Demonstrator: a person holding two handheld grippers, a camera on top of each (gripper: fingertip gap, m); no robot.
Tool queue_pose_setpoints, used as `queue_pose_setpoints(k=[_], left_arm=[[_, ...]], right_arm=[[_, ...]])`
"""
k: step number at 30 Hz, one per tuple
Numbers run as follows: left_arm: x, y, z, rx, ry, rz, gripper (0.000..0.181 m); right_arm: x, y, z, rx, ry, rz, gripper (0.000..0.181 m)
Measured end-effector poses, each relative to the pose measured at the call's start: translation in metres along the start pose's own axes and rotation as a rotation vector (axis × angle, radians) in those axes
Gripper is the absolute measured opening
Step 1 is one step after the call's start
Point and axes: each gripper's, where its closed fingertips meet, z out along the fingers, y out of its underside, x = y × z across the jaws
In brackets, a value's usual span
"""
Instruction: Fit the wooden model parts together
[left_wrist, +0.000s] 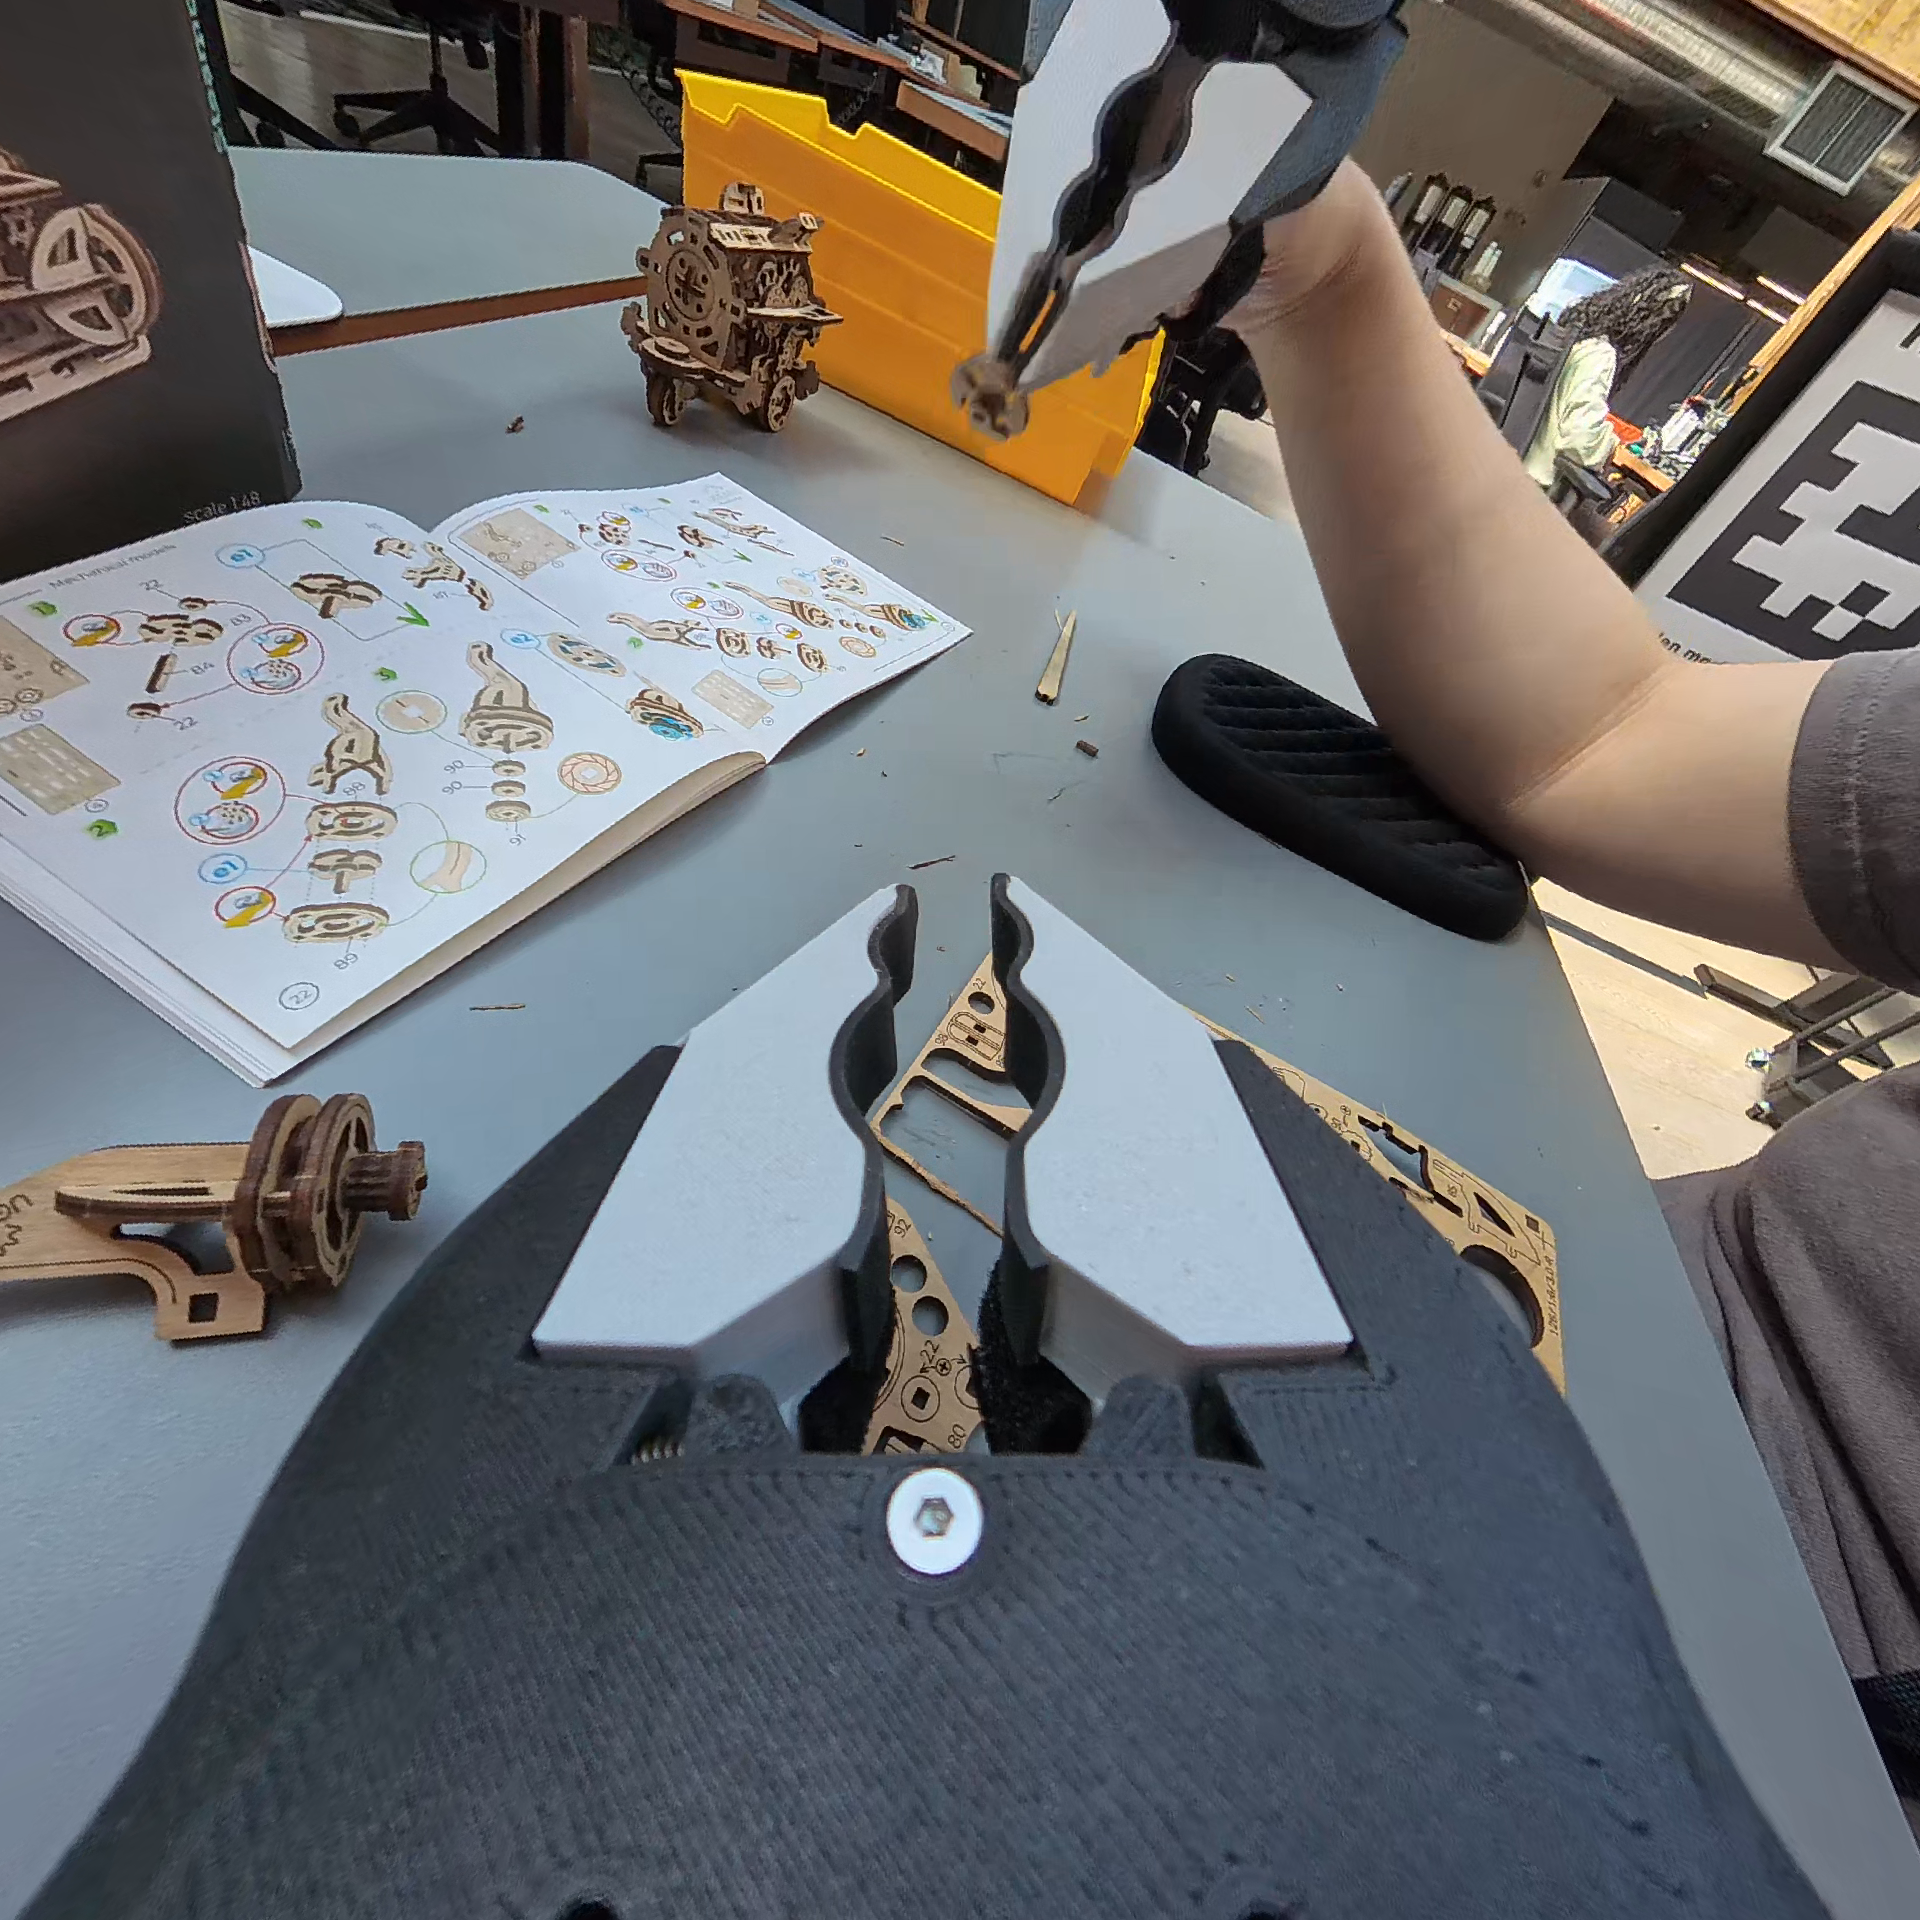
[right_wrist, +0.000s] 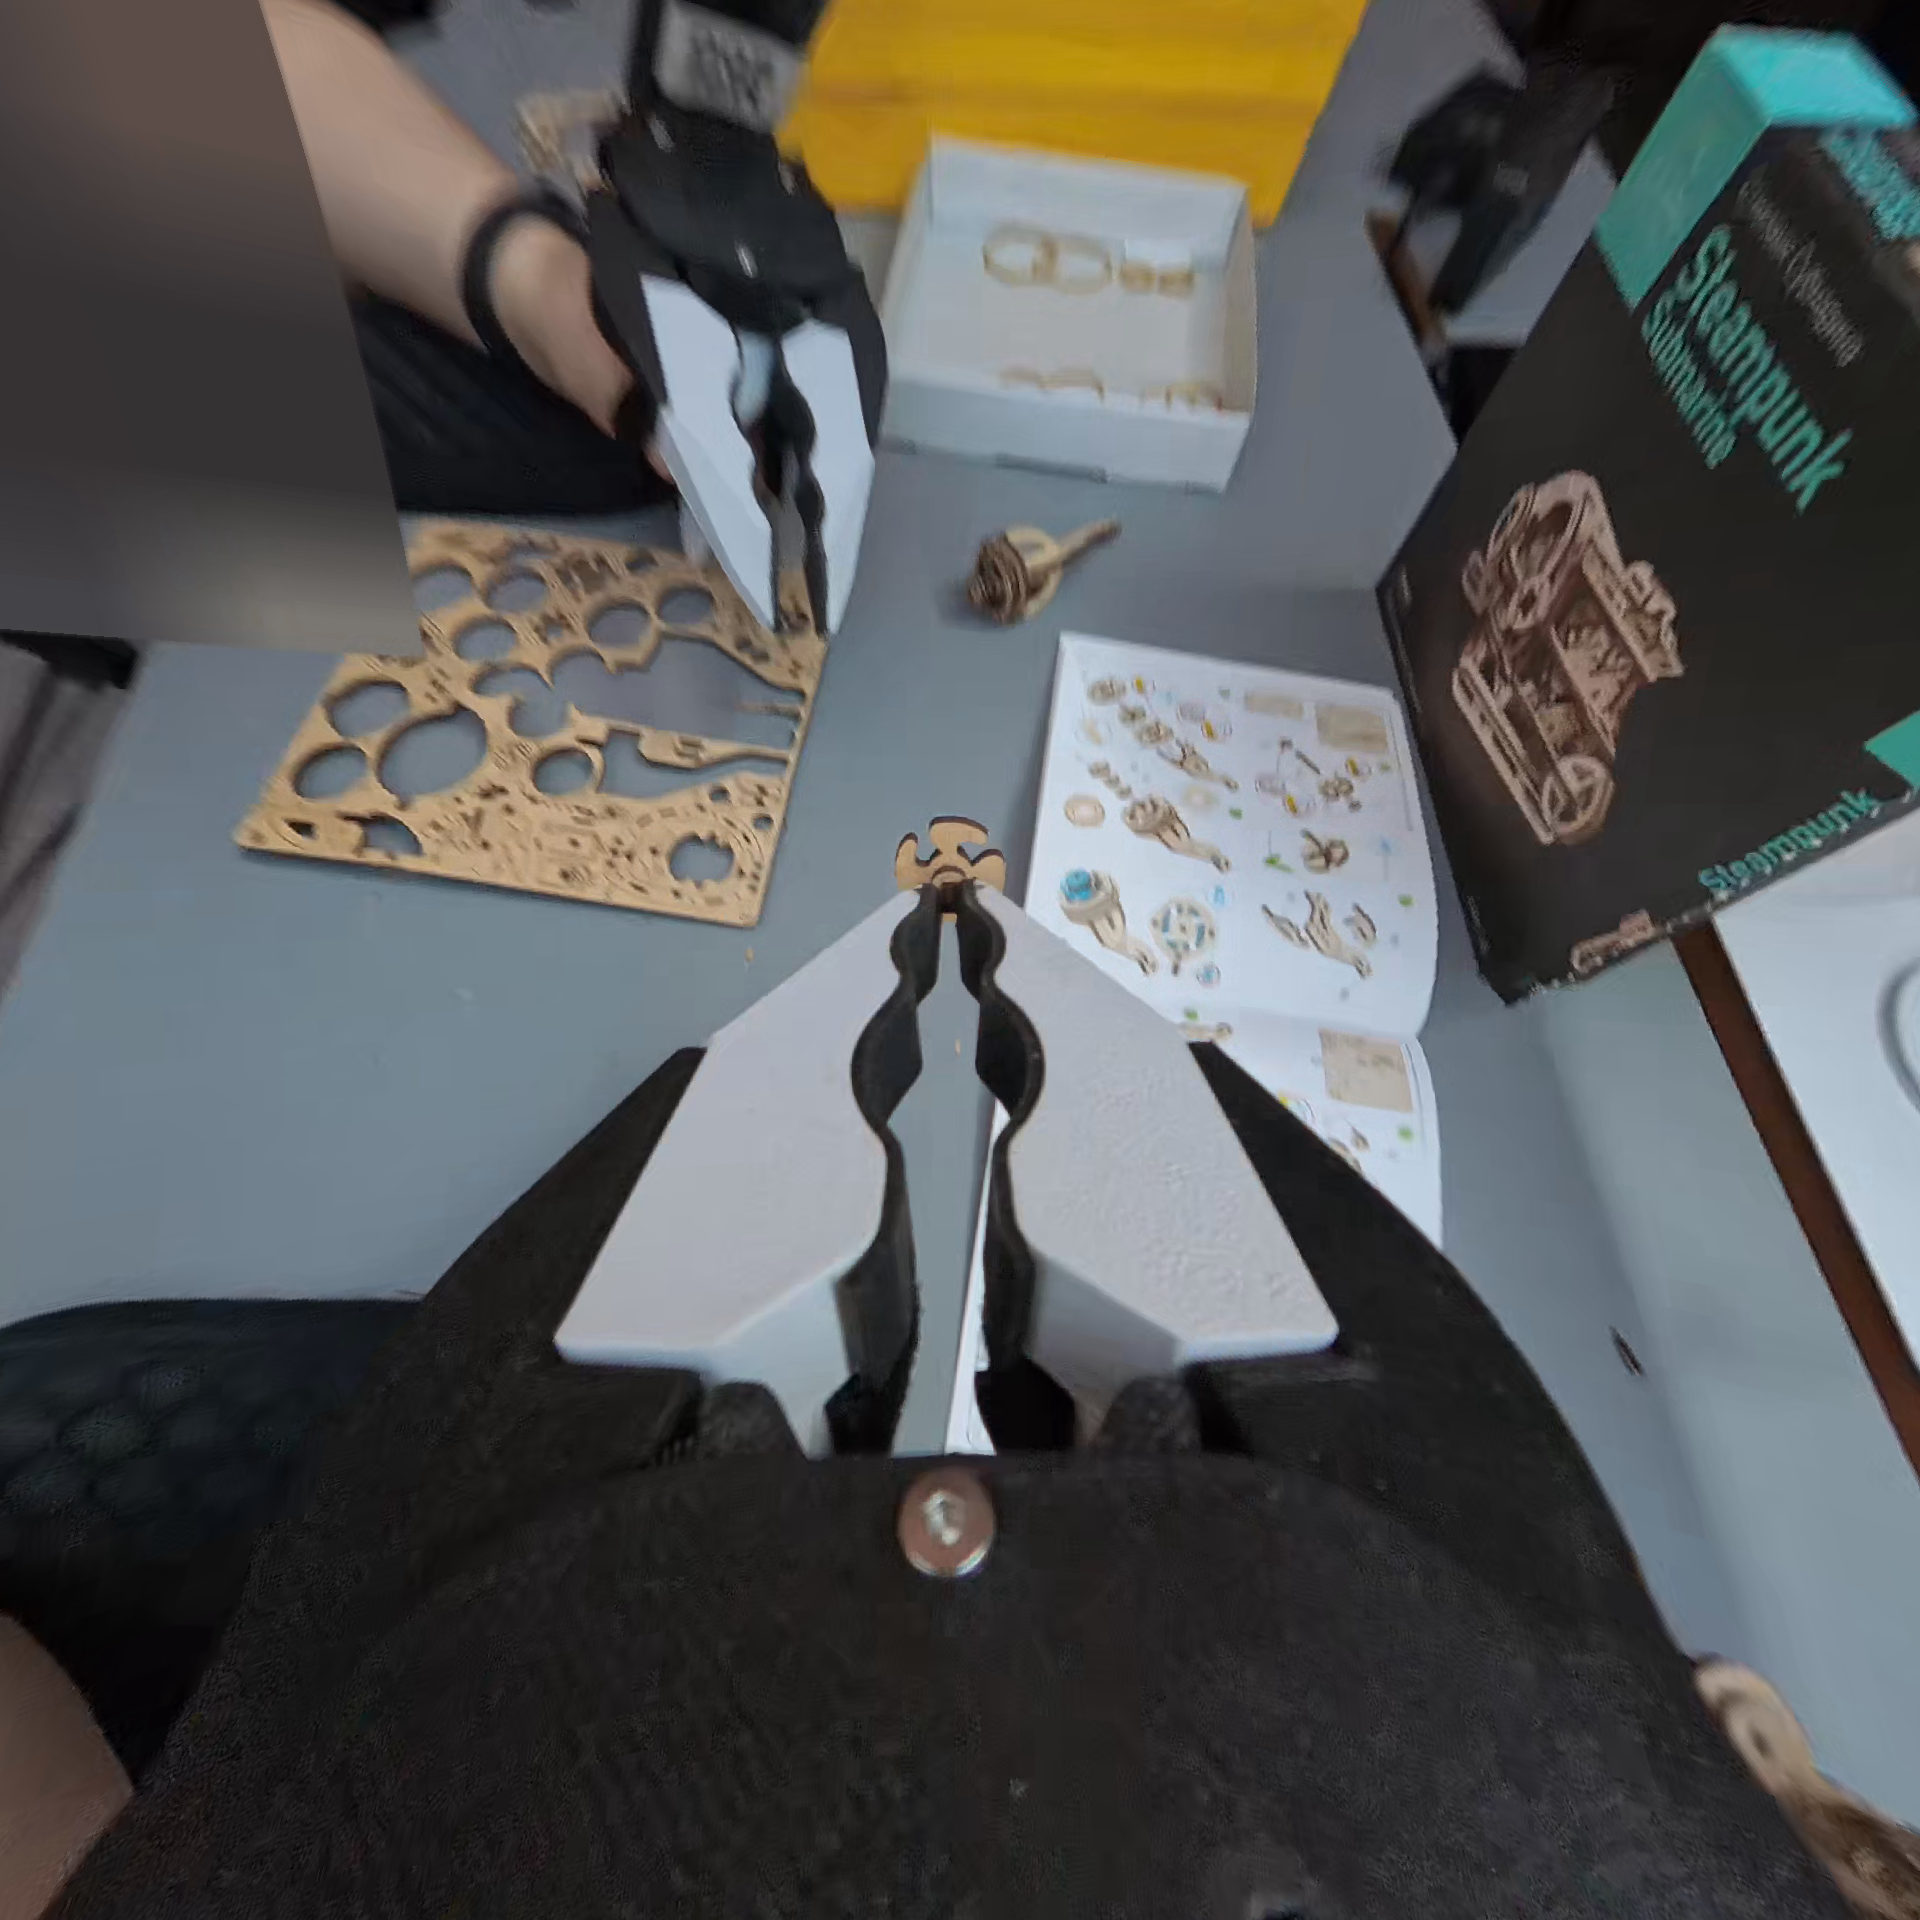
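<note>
Right claw (right_wrist: 948, 906) pinches a small wooden part (right_wrist: 950, 854); left claw (left_wrist: 954, 902) apart, covering much of the sheet (left_wrist: 940, 1127).

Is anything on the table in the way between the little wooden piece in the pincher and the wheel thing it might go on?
Nothing visible blocks it. The right gripper holds the small wooden piece in the air; the wheel assembly lies alone on bare table.

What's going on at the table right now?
A person is building a wooden model kit with two handheld grippers. The right gripper is raised off the table, pinching a small lobed wooden part at its tips. The left gripper is open and empty, low over the punched-out sheet. The manual lies open; a partial assembly sits beside it, untouched.
</note>
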Motion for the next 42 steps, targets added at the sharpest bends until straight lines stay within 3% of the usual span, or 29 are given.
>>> queue_pose_setpoints(k=[2,4,10,20,29,33,42], left_arm=[[0.000,0.000,0.000,0.000,0.005,-0.002,0.012],[0.001,0.000,0.000,0.001,0.009,-0.004,0.012],[0.001,0.000,0.000,0.003,0.017,-0.014,0.012],[0.000,-0.001,-0.001,0.010,0.023,-0.026,0.012],[0.000,-0.002,-0.002,0.013,0.026,-0.034,0.012],[0.000,-0.002,-0.002,0.014,0.026,-0.033,0.012],[0.000,-0.002,-0.002,0.015,0.024,-0.029,0.012]], right_arm=[[-0.015,-0.021,-0.026,0.321,-0.158,0.044,0.002],[-0.025,-0.030,-0.055,0.548,-0.289,0.075,0.001],[-0.021,-0.033,-0.089,0.768,-0.348,0.078,0.002],[0.002,-0.010,-0.092,0.814,-0.305,0.172,0.002],[0.073,0.036,-0.082,0.771,0.046,0.393,0.002],[0.083,0.055,-0.072,0.711,0.085,0.449,0.002],[0.086,0.069,-0.058,0.640,0.102,0.470,0.002]])
